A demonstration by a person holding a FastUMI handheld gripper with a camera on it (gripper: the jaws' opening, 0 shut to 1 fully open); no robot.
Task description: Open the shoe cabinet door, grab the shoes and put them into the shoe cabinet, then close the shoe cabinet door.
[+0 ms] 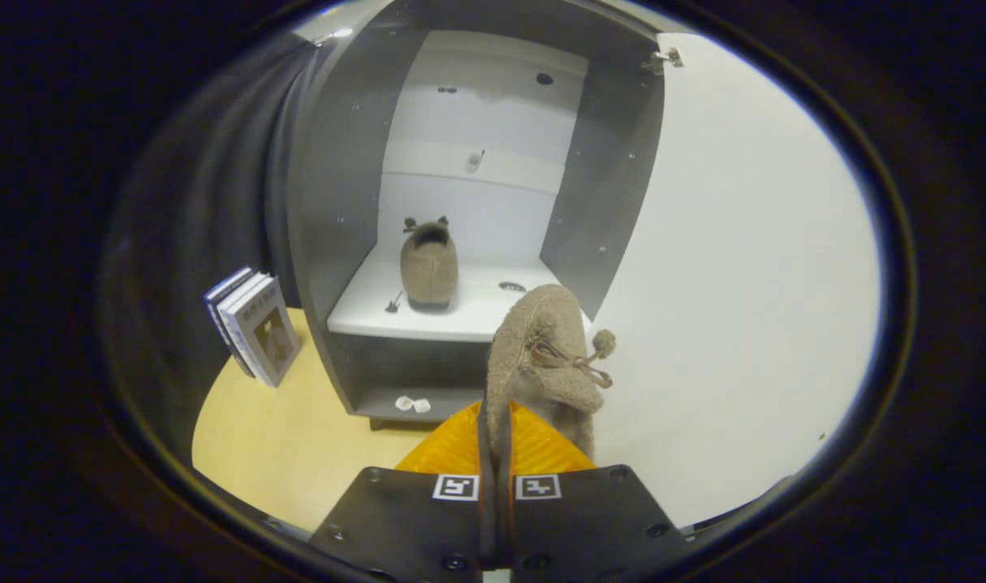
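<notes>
The gripper [495, 421] is clenched on a fuzzy tan shoe [546, 356]: both fingers [461, 441] press together on a thin edge of its collar, with barely a slit between them. The shoe hangs toe-forward just ahead of the fingertips, its nap soft and felt-like, with a knotted cord bow [566, 360] and a small pompom [604, 342] on its right side. Its sole and far side are hidden behind its own bulk.

Beyond the fingers stands the open shoe cabinet [331, 202], grey side panels curving around a pale back wall. A matching second shoe [429, 265] sits on the white shelf [363, 312] inside, ahead and slightly left, heel toward the tool, two small nubs at the back of its collar. A round hole [512, 286] marks the shelf just beside it. The smooth white cabinet door [744, 283] swings wide to the right, with a metal hinge [665, 58] at its top. Two tiny white bits [413, 403] lie on the lower ledge; what they are is hard to make out.

To the left, upright books [254, 324] lean on a pale wooden floor [274, 437].
</notes>
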